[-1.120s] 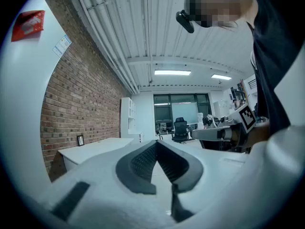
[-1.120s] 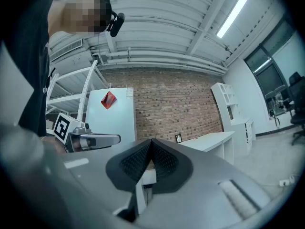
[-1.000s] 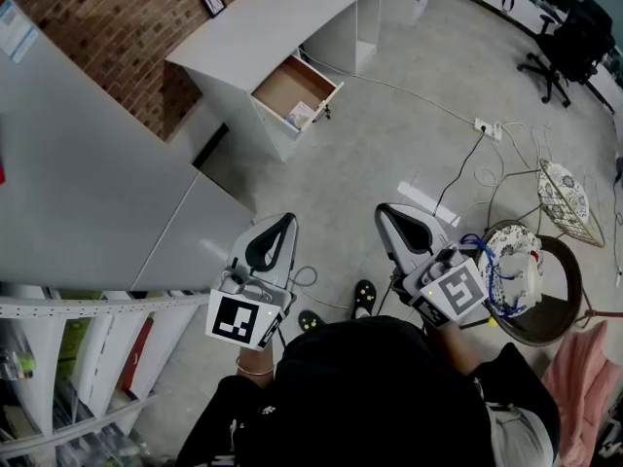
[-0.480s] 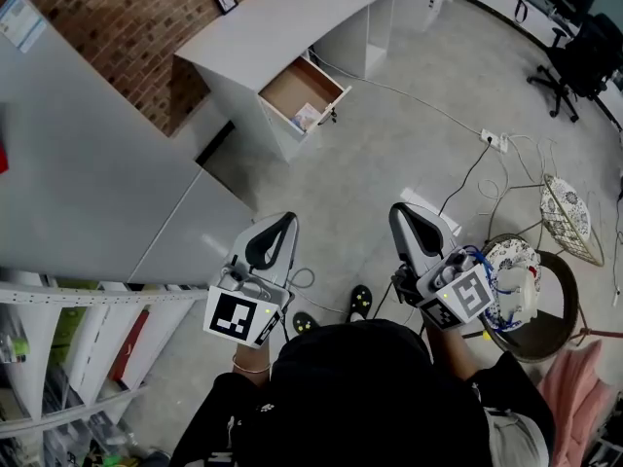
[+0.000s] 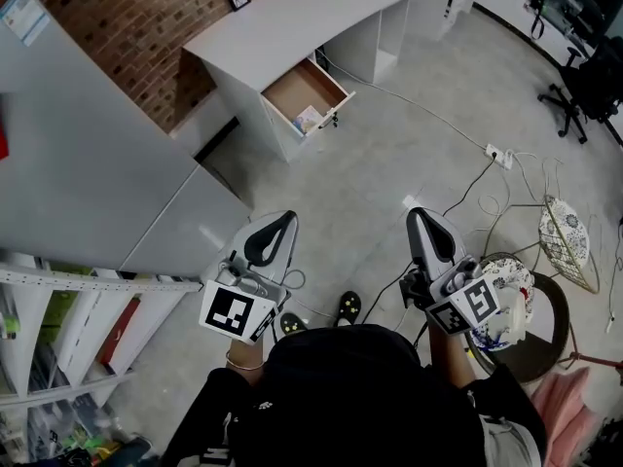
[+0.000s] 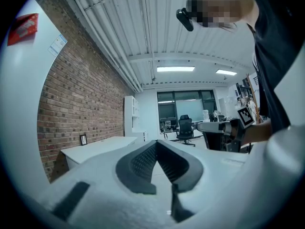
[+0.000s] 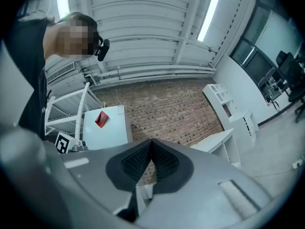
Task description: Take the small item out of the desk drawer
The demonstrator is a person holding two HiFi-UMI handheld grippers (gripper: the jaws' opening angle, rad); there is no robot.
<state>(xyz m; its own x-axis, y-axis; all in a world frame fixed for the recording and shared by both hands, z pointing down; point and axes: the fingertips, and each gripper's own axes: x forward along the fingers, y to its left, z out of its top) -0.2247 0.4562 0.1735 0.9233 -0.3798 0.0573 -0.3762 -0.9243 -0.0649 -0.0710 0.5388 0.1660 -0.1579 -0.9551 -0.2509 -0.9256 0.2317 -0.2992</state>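
the smooth grey floor (image 5: 389,154) lies bare up to the white curved desk (image 5: 292,17), now shifted right in the head view. its brown-lined drawer (image 5: 297,84) stands open, the small item (image 5: 310,119) near the front. left gripper (image 5: 281,219) and right gripper (image 5: 420,216), which has drifted right, both have jaws pressed together, empty, well apart from it.

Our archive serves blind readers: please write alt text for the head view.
Seen from above, a person holds a shut, empty left gripper and right gripper over a grey floor, far from a white desk whose drawer stands open with a small item inside. A brick wall runs behind the desk.
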